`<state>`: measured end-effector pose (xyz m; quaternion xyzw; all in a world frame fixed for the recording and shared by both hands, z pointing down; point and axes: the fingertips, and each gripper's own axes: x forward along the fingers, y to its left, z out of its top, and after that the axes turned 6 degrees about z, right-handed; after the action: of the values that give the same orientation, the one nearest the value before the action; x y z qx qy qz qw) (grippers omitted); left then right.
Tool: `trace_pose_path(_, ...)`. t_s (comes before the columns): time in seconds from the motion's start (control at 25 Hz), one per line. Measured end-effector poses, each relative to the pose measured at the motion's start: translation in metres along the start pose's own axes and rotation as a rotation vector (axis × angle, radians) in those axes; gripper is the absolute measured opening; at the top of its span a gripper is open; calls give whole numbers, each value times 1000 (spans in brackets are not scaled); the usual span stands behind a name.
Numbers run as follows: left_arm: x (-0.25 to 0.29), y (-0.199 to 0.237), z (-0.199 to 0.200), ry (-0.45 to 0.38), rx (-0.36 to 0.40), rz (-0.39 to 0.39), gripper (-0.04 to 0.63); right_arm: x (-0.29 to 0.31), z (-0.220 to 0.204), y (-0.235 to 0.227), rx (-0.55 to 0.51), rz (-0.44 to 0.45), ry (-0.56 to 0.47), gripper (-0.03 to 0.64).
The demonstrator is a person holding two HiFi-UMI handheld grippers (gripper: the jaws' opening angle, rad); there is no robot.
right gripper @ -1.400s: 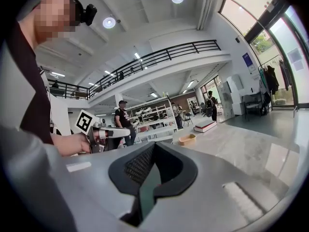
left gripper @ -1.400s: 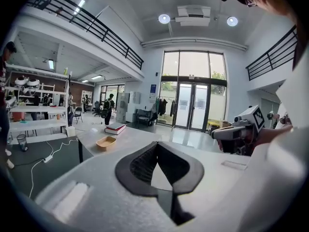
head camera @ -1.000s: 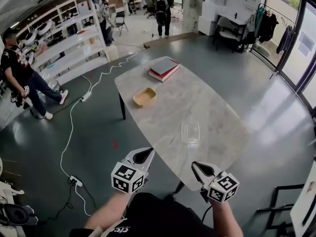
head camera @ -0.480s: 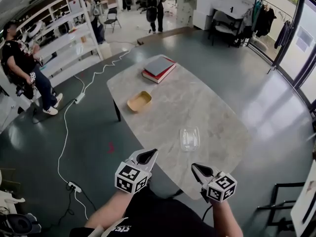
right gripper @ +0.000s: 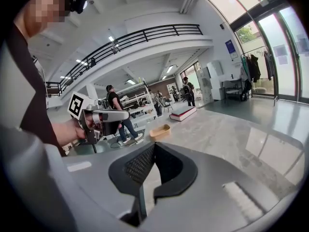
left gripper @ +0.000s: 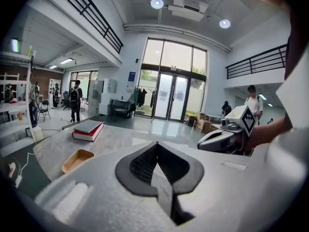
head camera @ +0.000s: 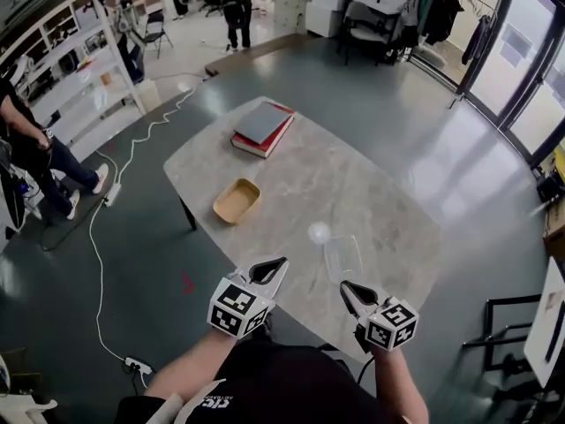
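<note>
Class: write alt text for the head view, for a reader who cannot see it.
The white left gripper and right gripper hover shut at the near edge of a grey stone-look table bearing a clear plastic tub, tan tray and stacked books.

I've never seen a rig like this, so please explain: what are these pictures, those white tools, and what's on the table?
A person holds a two-jaw tool in each hand: the left hand-held gripper and the right hand-held gripper, each bearing a marker cube. The head view looks down from a camera on the person's head; each gripper view comes from a camera riding on that tool. Both tools hover by the near edge of the grey marble-look table, jaws together, holding nothing. On it lie a clear plastic container, a tan shallow tray and a red book under a flat grey item.
</note>
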<state>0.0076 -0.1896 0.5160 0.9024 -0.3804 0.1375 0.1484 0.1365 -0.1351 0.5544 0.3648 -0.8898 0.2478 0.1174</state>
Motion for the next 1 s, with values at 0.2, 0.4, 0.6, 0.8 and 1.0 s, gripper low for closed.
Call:
trace_pose_path(0.2,11,22,0,31,19,-105,5,23,5,0,26,-85,-2,2)
trace_pose_path(0.4,29,40,-4,62,37,-161,5,31,-3,-6,31,-158,30,3)
trace_pose_path(0.6,50,37,-6,79,26,-182,5,20,-22,-14,39,-181,91,3)
trace_pose_path(0.8,63,26,-8,104,27,-201,5,21,-44,-31,-43,-159,234,21)
trace_pose_path(1.0,62,12,-15,121,20,-210,5,28,-73,-47,-164,-88,417,38)
